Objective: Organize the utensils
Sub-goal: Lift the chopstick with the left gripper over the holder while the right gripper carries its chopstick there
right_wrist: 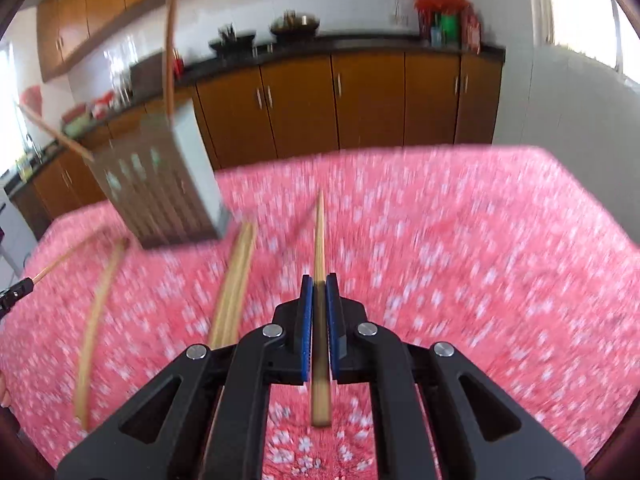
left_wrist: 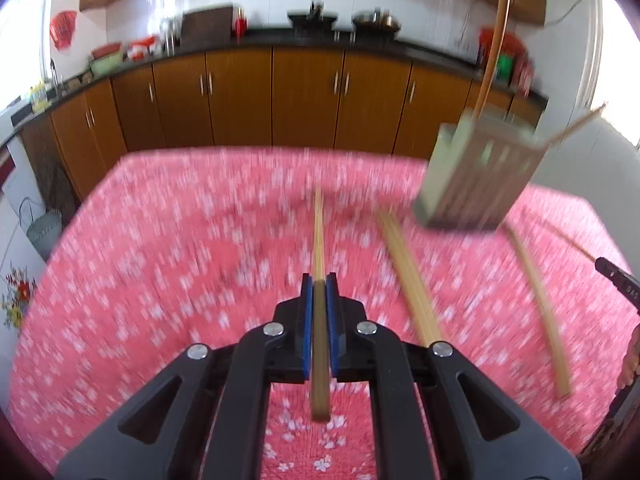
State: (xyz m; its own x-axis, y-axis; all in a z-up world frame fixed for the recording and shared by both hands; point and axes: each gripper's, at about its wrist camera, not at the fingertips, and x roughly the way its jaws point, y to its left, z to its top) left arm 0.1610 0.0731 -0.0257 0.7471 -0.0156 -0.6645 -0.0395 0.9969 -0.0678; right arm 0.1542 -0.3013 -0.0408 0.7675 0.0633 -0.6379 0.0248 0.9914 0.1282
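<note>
Bamboo, pale and slender: one chopstick [left_wrist: 319,320] was pinched between the blue pads of the black left gripper [left_wrist: 319,292], and a second bamboo chopstick [right_wrist: 320,320] was pinched likewise by the black right gripper [right_wrist: 319,292], each lying lengthwise along its jaws, tip forward, probably so it could be steered tip-first. Grey slotted utensil holder [left_wrist: 476,176] stood on the pink floral tablecloth [left_wrist: 160,260] between the two grippers, already bearing upright sticks, evidently the intended destination. Loose bamboo chopsticks [left_wrist: 408,276] lay flat on the cloth near its base, apparently awaiting collection.
</note>
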